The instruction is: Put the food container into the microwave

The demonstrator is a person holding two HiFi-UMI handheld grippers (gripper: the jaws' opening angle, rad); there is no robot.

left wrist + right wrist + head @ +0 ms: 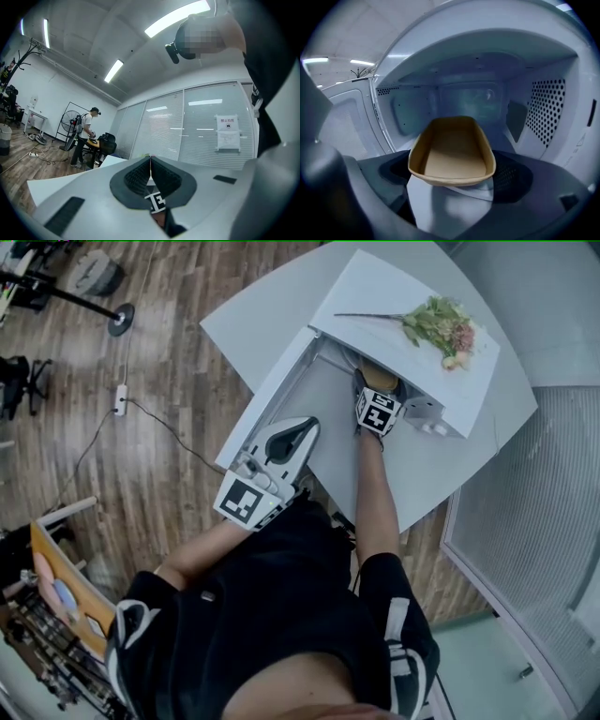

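A tan, empty food container (452, 150) hangs low inside the white microwave's cavity (543, 108). My right gripper (451, 182) is shut on its near end, one jaw on each side. From the head view this gripper's marker cube (378, 412) sits at the microwave's (375, 287) mouth; its jaws are hidden inside. The microwave door (272, 381) stands swung open to the left. My left gripper (281, 442) is beside that door, tilted upward. In the left gripper view the left gripper (150, 164) is shut with nothing in it.
A bunch of flowers (439, 326) lies on top of the microwave. The microwave stands on a white table (441, 474) with wood floor to the left. A power strip (120, 397) and cable lie on the floor. A person (84, 136) stands far off by a fan (70, 124).
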